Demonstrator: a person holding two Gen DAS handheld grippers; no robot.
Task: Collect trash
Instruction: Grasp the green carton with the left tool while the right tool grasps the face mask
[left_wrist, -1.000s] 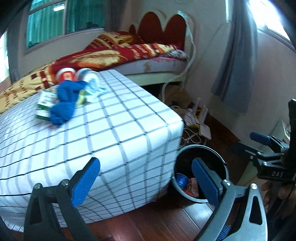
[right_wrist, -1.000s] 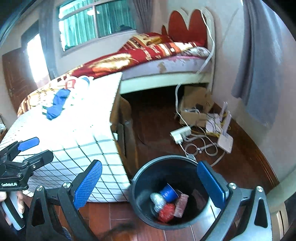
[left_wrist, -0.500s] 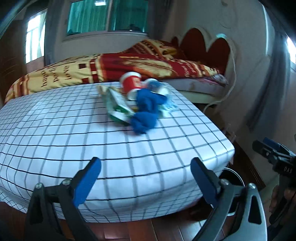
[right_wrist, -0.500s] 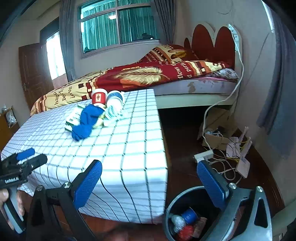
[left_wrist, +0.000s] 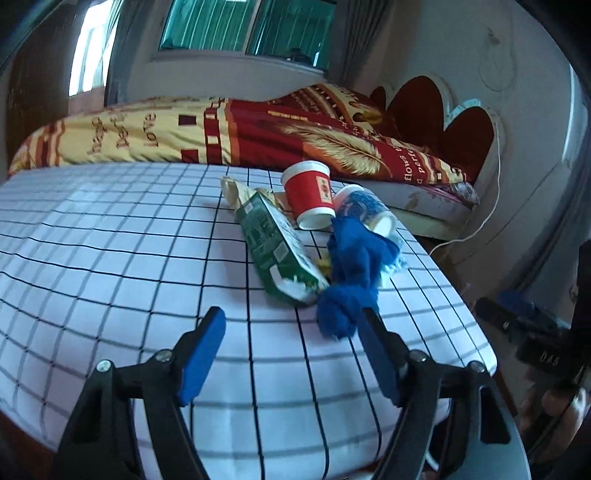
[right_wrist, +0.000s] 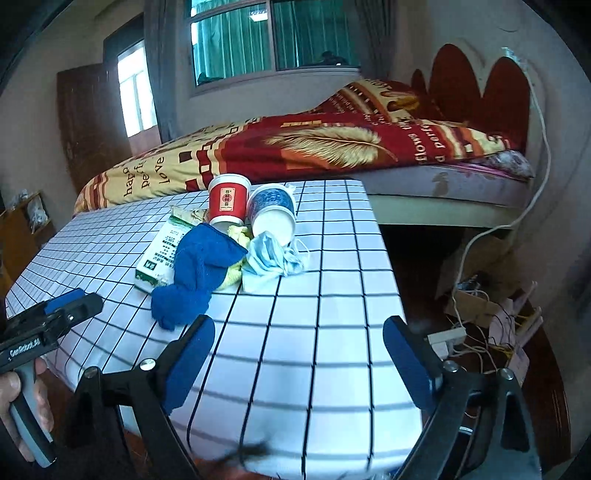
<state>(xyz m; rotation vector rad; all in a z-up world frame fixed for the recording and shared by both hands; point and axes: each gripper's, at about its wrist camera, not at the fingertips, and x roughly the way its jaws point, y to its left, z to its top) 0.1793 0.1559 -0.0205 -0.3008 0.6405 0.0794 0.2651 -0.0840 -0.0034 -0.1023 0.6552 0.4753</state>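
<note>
A: Two grippers over the near edge of the table (left_wrist: 110, 258), checked cloth on it. Left gripper (left_wrist: 291, 354): jaws apart, have just been closing, nothing between them. The right blue pad sits just in front of the blue cloth (left_wrist: 351, 269) in the picture; can't tell if it touches.

B: Right gripper (right_wrist: 299, 362)?

A: Spread wide, jaws also just closing a bit, only tablecloth behind the gap. No grip on anything.

B: Trash location?

A: One cluster, far-right part of the tabletop. Red paper cup (right_wrist: 227, 199) and blue-patterned paper cup (right_wrist: 273, 212) lie tipped, mouths toward the cameras, side by side. Green carton (left_wrist: 277, 243) lies flat, left of the blue cloth in the left wrist view. Crumpled face mask (right_wrist: 273, 258) just below the patterned cup, w/ a yellow scrap (right_wrist: 236, 236) beside it, partly under the cloth.

B: Surroundings?

A: Bed (right_wrist: 332, 147) w/ red-and-gold blanket behind the table. Power strip & tangled cables (right_wrist: 476, 332) on the wood floor to the right. A hand (right_wrist: 18, 406) on the left gripper's handle shows at the left edge of the right wrist view.
</note>
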